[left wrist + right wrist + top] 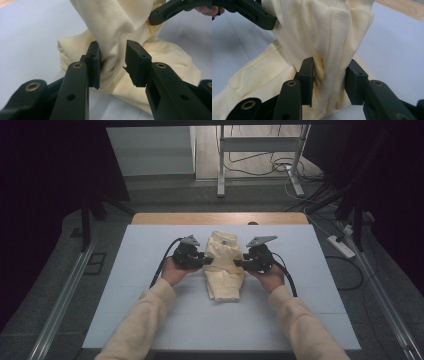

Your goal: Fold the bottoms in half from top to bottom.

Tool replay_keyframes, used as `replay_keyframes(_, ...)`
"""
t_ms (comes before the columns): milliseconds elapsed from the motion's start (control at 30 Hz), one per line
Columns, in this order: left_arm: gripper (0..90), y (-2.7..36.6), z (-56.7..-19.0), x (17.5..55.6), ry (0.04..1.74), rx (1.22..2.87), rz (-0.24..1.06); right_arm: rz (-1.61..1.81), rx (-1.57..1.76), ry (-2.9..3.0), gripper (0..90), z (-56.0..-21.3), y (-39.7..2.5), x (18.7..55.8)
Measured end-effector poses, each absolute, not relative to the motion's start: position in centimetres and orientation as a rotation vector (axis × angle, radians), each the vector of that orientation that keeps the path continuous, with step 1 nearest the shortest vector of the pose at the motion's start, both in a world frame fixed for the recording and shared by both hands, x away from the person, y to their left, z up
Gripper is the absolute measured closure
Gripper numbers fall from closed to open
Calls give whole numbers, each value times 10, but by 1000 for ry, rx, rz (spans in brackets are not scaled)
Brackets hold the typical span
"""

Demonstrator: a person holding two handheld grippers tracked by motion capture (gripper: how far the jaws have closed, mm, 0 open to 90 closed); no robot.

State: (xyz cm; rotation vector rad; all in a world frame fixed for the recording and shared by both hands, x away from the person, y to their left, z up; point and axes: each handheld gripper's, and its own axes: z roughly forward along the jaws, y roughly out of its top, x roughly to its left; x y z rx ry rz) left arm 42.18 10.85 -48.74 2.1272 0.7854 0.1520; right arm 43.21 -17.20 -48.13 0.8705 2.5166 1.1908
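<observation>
Left tool (204,259): jaws parted around a fold of the cream sweatshirt (223,265), not clamped | Right tool (239,263): jaws parted, straddling a raised fold | Sweatshirt: folded, mid-desk (150,250) on the white mat | Your tools flank it, likely to gather both sides evenly.

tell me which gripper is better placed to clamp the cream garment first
Right, by a little. The right gripper has a thick fold of the cream garment filling its open jaws. The left gripper straddles a fold touching one jaw only.
</observation>
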Motion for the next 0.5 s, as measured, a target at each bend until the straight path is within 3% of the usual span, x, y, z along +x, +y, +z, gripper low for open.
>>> replay_keyframes(233, 599, 109, -488, 417, 777, 2137, 161, 1206, 866, 2512, 620, -480, -178, 426)
replay_keyframes(500, 625, 106, -487, 415, 766, 2133, 175, 1212, 848, 2505, 656, -481, -177, 425)
